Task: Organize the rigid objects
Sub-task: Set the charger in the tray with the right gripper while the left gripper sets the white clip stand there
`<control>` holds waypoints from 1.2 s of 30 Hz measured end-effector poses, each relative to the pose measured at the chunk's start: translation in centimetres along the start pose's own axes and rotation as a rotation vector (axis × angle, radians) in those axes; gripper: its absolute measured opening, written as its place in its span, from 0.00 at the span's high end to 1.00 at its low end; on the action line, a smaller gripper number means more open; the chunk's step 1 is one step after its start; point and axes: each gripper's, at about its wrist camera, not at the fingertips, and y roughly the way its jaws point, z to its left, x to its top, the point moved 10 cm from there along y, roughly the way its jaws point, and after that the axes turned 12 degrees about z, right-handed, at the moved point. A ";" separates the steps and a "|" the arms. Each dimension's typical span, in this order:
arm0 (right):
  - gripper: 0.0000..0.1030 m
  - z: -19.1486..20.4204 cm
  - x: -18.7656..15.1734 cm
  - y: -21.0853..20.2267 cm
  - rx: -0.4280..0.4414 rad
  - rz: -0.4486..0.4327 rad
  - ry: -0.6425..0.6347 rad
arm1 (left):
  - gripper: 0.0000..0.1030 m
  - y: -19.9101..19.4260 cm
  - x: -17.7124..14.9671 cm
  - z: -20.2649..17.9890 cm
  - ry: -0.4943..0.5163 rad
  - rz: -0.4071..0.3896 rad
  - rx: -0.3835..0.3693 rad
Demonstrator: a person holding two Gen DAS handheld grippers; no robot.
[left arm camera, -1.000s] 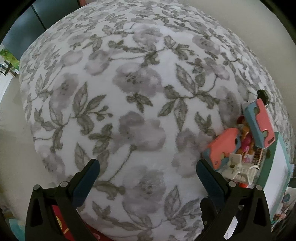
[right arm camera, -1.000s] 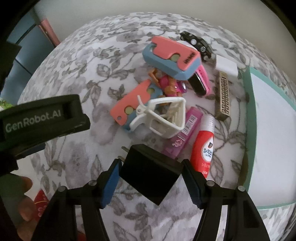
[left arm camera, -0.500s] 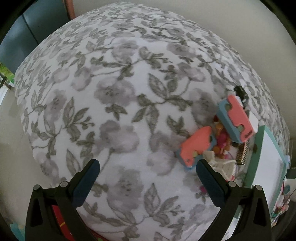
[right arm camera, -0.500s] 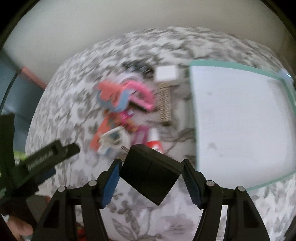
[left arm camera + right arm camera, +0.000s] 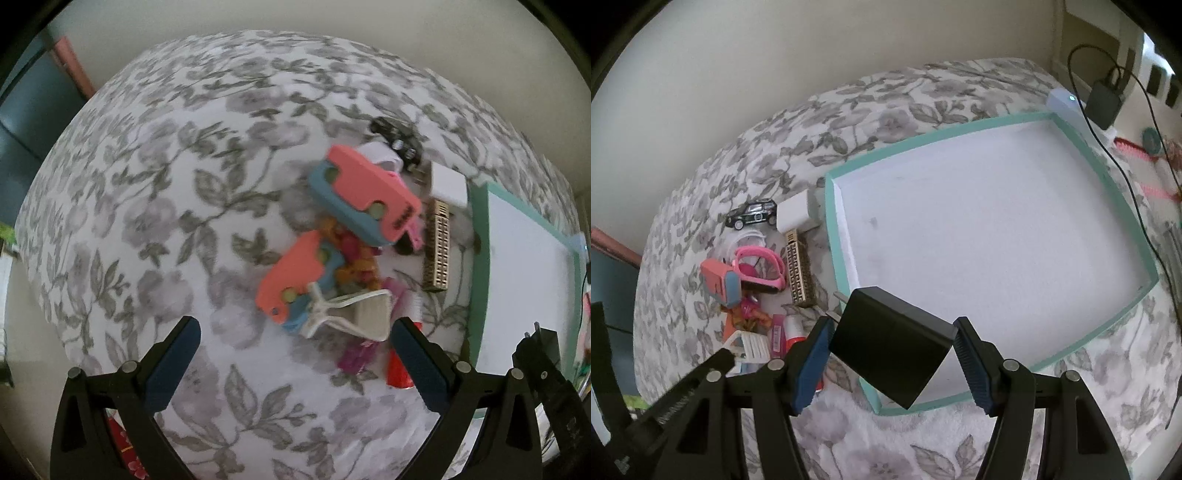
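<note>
My right gripper (image 5: 892, 350) is shut on a black charger plug (image 5: 892, 343) and holds it above the near left corner of the teal-rimmed white tray (image 5: 1123, 236). My left gripper (image 5: 295, 362) is open and empty, just short of a heap of small things: two pink-and-blue foam blocks (image 5: 365, 195), a white clip (image 5: 354, 314), a gold comb (image 5: 437, 251), a white cube (image 5: 448, 182), a black toy car (image 5: 395, 138) and a red glue stick (image 5: 397, 373). The tray also shows in the left wrist view (image 5: 478, 258).
The heap and tray lie on a grey floral cloth (image 5: 166, 221). In the right wrist view a pink watch (image 5: 759, 267) lies in the heap. A black adapter with cable (image 5: 1102, 99) sits beyond the tray. A wall runs behind.
My right gripper has swung right with the plug, from over the heap to over the tray's corner. My left gripper has moved right, bringing the heap toward the centre of its view.
</note>
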 end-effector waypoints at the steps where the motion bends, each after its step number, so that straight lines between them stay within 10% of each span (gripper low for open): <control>1: 0.33 0.0 0.0 0.1 0.001 0.001 0.003 | 0.01 0.0 0.0 -0.5 0.007 0.001 0.009; 11: 0.33 -0.5 0.0 0.1 -0.003 0.005 0.018 | 0.51 2.0 -0.3 -5.0 0.064 0.058 0.027; 24: 0.33 -0.4 -0.5 1.0 -0.019 0.038 0.016 | 0.52 0.9 -0.9 -8.5 0.134 0.001 0.046; 36: 0.33 -1.6 0.5 0.5 -0.006 0.012 0.071 | 0.55 -3.2 -0.7 -8.7 0.131 -0.112 -0.147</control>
